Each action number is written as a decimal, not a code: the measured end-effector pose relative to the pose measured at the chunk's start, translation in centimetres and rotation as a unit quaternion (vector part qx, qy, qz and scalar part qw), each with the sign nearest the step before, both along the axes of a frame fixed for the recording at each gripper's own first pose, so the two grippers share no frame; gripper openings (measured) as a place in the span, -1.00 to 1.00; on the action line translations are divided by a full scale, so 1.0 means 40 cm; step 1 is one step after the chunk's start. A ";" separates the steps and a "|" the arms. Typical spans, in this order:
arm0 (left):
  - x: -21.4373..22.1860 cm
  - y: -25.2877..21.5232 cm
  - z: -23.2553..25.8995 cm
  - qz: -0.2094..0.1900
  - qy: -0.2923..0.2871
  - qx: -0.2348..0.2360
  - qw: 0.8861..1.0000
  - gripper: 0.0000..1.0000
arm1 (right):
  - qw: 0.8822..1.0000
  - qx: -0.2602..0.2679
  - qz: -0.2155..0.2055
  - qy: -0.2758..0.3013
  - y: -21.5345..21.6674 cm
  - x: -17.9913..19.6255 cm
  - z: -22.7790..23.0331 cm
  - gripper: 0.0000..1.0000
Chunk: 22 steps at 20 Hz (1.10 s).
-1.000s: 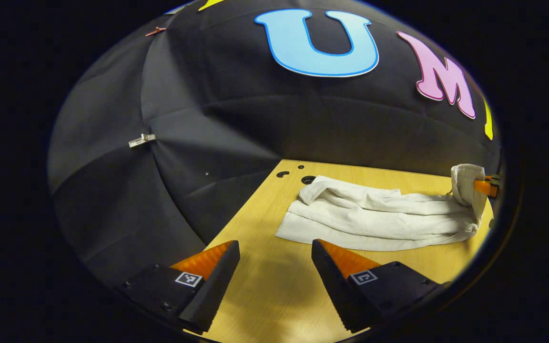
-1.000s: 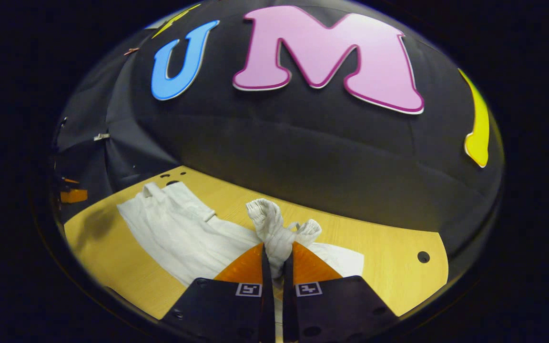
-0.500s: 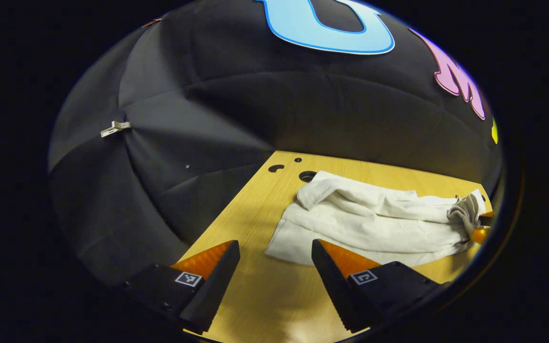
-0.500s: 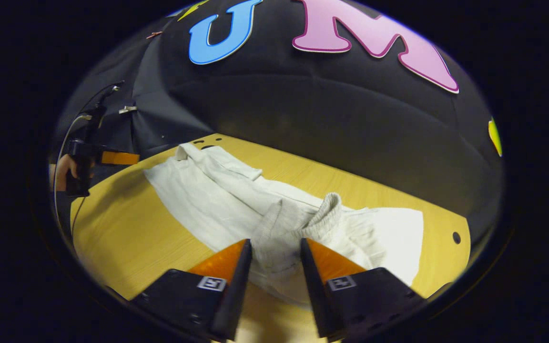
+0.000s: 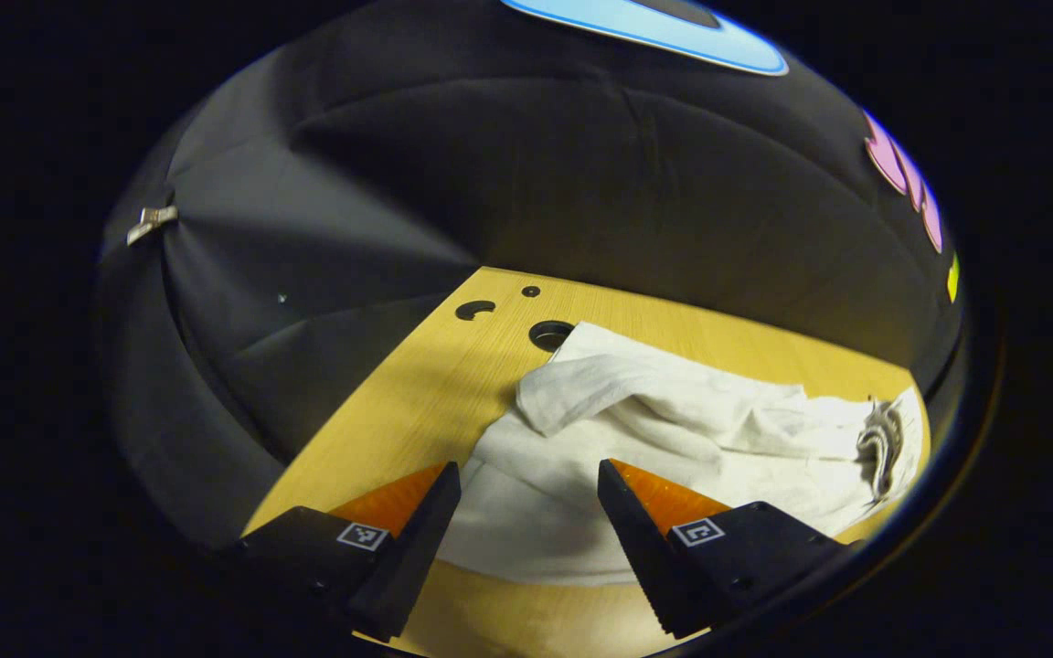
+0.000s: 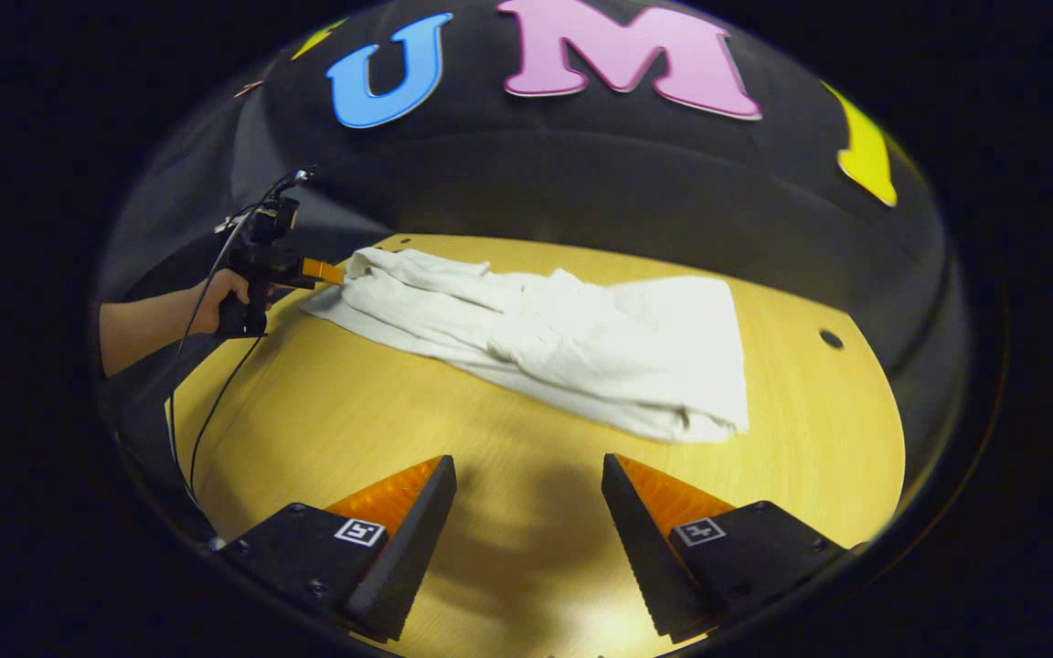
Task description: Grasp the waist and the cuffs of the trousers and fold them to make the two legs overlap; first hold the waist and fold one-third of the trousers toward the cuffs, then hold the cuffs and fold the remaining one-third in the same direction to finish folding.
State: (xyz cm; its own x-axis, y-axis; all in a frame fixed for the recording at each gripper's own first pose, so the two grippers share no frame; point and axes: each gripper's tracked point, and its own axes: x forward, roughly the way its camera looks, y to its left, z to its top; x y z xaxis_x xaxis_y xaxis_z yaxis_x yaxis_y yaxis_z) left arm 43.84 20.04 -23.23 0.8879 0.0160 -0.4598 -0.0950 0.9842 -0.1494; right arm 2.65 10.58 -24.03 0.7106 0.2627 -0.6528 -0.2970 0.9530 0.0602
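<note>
White trousers (image 6: pixel 563 338) lie lengthwise on the wooden table (image 6: pixel 353 420), with the waist part folded over the legs at the right end (image 6: pixel 673 338). My right gripper (image 6: pixel 526 503) stands open above bare wood, well short of the cloth, with nothing between its fingers. In the left gripper view, my left gripper (image 5: pixel 526 507) is open with the near end of the trousers (image 5: pixel 673 429) lying between and just beyond its fingers. The right gripper view also shows the left gripper (image 6: pixel 318 271) touching the far left end of the trousers, held by a hand (image 6: pixel 220 292).
The booth's black cloth wall rises right behind the table. Round holes (image 5: pixel 549 334) pierce the tabletop near the trousers' far corner, and another hole (image 6: pixel 830 338) sits at the right. A cable (image 6: pixel 207 402) hangs from the left gripper over the table's left edge.
My right gripper opened, let go of the waist and drew back; the waist now lies folded over the legs. The left gripper moved forward, still open, to the trousers' end.
</note>
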 end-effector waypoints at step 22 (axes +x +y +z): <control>0.079 -0.049 -0.066 -0.045 0.051 0.109 0.992 -0.41 | 0.998 -0.024 -0.048 0.024 -0.016 -0.190 0.302 0.99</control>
